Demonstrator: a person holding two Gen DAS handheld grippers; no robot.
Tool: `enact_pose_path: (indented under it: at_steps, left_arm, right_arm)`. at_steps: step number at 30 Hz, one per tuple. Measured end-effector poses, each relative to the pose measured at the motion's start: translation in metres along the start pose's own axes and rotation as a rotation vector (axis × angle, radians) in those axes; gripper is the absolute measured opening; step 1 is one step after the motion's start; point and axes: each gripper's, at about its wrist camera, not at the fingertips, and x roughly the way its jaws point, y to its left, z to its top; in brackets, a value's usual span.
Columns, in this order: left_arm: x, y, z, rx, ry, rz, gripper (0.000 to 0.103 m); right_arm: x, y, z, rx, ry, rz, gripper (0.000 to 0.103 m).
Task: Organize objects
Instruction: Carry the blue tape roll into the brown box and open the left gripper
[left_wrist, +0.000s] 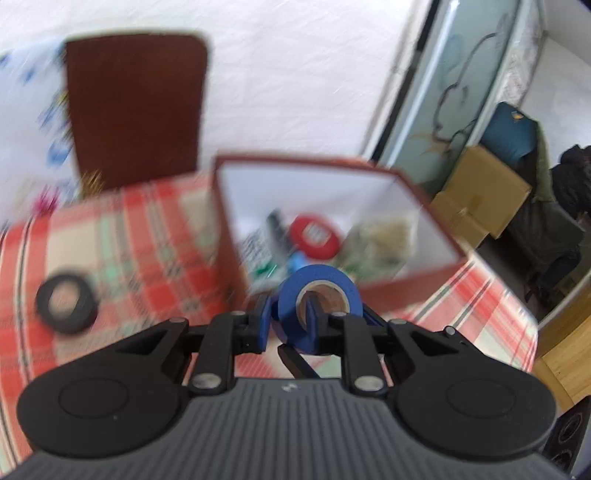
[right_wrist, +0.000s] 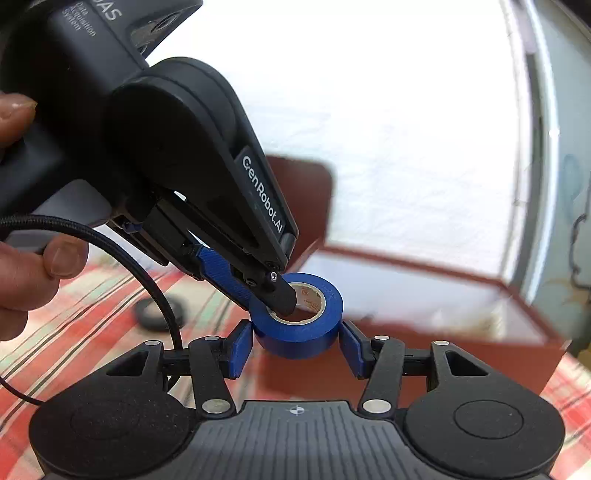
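- Left gripper (left_wrist: 288, 326) had its blue pads pinched almost shut on the wall of the blue tape roll (left_wrist: 319, 295), one finger outside the ring and the other through its cardboard core, so the roll was carried on edge.
- Right gripper (right_wrist: 295, 349) stood with its jaws part open on either side of the same blue roll; the left pad looked to be touching the rim and the right one just beside it, though whether they pressed I could not tell.
- Judged from this, the step in hand was a transfer of the roll toward the red box (left_wrist: 406, 284), which stood just beyond the roll on the table.
- Next, the roll would want one clear holder, then a lift over the near wall and a release inside without knocking the side.
- Roll: smooth glossy vinyl wound on a stiff tan paper core, a short thick ring.
- Box: rigid card, red outside, white within, open-topped, with a red tape roll (left_wrist: 314, 234) and some blurred packets lying in it.
- Tablecloth (left_wrist: 129, 236): soft red and green plaid.
- Black tape roll (left_wrist: 66, 302): lay flat on the cloth, well apart to the left, not yet put away.
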Motion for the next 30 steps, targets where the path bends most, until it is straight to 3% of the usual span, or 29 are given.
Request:
enact_pose_path:
  at_steps: [6, 15, 19, 30]
  left_arm:
    - [0.039, -0.024, 0.032, 0.035, -0.016, -0.013, 0.021]
    - [0.08, -0.028, 0.044, 0.025, 0.01, 0.002, 0.022]
    - [0.085, -0.027, 0.044, 0.04, -0.001, 0.099, 0.022]
    - [0.052, -0.022, 0.036, 0.058, -0.033, 0.216, 0.023]
  right_arm:
    - [0.031, -0.037, 0.014, 0.021, -0.022, -0.062, 0.05]
    - [0.076, -0.061, 0.007, 0.074, 0.026, -0.064, 0.05]
    - [0.088, -0.062, 0.007, 0.085, 0.027, -0.092, 0.059]
    - [0.063, -0.061, 0.009, 0.111, 0.023, -0.095, 0.059]
